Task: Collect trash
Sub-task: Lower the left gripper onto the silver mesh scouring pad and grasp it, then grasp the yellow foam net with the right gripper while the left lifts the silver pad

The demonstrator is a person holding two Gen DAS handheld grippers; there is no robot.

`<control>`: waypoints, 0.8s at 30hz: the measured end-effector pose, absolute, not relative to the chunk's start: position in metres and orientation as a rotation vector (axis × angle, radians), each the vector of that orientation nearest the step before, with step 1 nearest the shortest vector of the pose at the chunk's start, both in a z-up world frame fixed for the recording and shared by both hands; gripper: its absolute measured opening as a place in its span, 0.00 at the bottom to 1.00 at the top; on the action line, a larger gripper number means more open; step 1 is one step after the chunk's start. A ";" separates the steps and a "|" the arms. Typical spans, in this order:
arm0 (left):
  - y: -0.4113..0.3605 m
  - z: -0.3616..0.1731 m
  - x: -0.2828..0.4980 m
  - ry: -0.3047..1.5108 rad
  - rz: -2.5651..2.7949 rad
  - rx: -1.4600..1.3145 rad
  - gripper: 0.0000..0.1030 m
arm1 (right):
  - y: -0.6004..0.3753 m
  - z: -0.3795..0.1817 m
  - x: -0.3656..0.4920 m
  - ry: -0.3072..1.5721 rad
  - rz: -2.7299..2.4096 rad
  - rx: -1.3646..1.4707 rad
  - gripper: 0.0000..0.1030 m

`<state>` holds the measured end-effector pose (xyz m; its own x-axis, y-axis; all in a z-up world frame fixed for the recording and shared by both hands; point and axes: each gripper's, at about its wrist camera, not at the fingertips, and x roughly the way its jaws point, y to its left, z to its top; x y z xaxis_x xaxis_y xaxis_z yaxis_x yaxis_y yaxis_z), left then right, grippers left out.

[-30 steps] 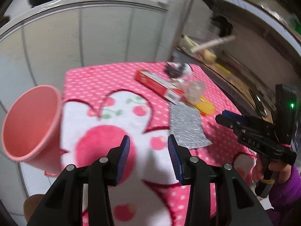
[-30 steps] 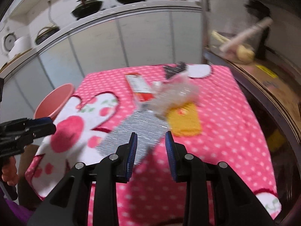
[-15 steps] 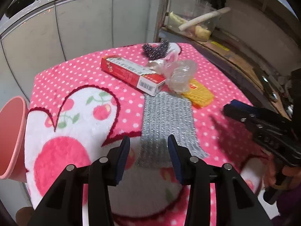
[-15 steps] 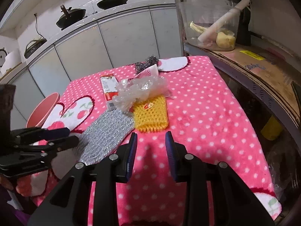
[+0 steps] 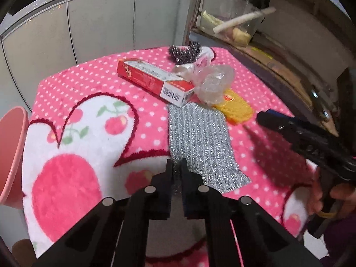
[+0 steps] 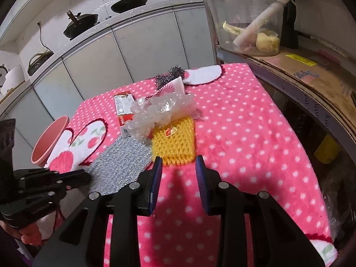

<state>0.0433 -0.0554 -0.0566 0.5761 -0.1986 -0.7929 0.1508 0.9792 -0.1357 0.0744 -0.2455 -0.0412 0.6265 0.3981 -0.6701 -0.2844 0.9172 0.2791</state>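
Note:
On the pink dotted table cover lie a red toothpaste box (image 5: pixel 153 81) (image 6: pixel 124 113), crumpled clear plastic (image 5: pixel 214 83) (image 6: pixel 163 110), a silver scrub cloth (image 5: pixel 199 140) (image 6: pixel 124 160), a yellow knitted cloth (image 5: pixel 237 110) (image 6: pixel 174 144) and a steel wool ball (image 5: pixel 184 52) (image 6: pixel 170 74). My left gripper (image 5: pixel 176 166) is nearly shut at the silver cloth's near corner; whether it pinches the cloth is unclear. My right gripper (image 6: pixel 178 173) is open, just short of the yellow cloth.
A pink bin (image 5: pixel 10 155) (image 6: pixel 47 142) stands at the table's left edge. A white patterned wrapper (image 6: pixel 172 86) lies by the steel wool. Grey cabinets stand behind; a shelf with a clear container (image 6: pixel 249 20) is on the right.
My left gripper has closed from open to nearly shut at the silver cloth's near corner. My right gripper has moved forward toward the yellow cloth and stays open.

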 end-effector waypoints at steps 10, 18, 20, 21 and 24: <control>-0.038 -0.007 0.009 0.793 -0.220 -0.068 0.05 | -0.239 -0.043 0.087 0.842 0.395 0.157 0.30; -0.013 0.010 -0.005 0.748 -0.181 -0.122 0.05 | -0.237 -0.049 0.112 0.894 0.362 0.173 0.30; -0.010 0.011 -0.007 0.742 -0.176 -0.131 0.05 | -0.237 -0.055 0.117 0.930 0.366 0.194 0.30; -0.008 0.012 -0.008 0.739 -0.173 -0.134 0.05 | -0.238 -0.055 0.117 0.932 0.374 0.207 0.30; -0.006 0.012 -0.010 0.732 -0.168 -0.135 0.05 | -0.240 -0.054 0.111 0.914 0.386 0.227 0.30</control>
<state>-0.0104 -0.0061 0.0124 0.7311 -0.1993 -0.6525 0.1051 0.9779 -0.1810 0.1107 -0.2401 -0.0537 0.5492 0.4178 -0.7237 -0.2277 0.9081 0.3515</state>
